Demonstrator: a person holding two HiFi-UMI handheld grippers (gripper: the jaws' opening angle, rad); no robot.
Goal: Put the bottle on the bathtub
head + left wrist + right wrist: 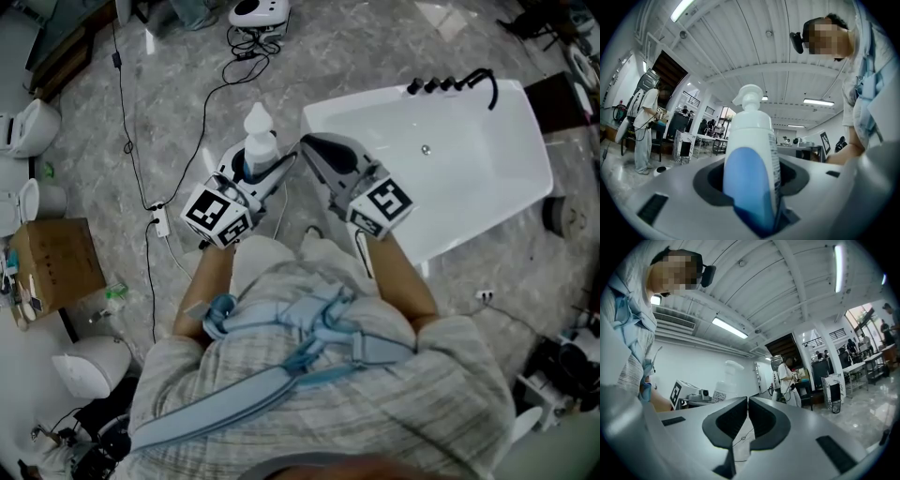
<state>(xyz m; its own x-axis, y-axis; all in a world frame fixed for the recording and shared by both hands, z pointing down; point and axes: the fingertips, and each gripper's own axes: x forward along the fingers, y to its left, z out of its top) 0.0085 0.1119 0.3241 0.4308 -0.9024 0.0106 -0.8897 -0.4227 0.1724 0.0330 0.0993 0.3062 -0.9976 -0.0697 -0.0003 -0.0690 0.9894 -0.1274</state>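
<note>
Bottle (260,141): white pump bottle with a blue panel on the side that faces the left gripper's camera
Long axis: upright, with the pump head on top; in the left gripper view the spout points to the left
Bottle, place: held over the grey marbled floor (375,47), just beside the left corner of the bathtub (487,178) as the head view shows it, and not on its rim
Left gripper (267,172): jaws clenched on the bottle's lower body, one on each side
Right gripper (747,418): jaws pressed together with nothing between them; it lies just beside the left gripper, tips at the bathtub's left corner
Bathtub: white, its basin bare, with a dark faucet set (450,84) on the far edge
Floor, far side: dark cables (202,103) trail beyond the bottle
</note>
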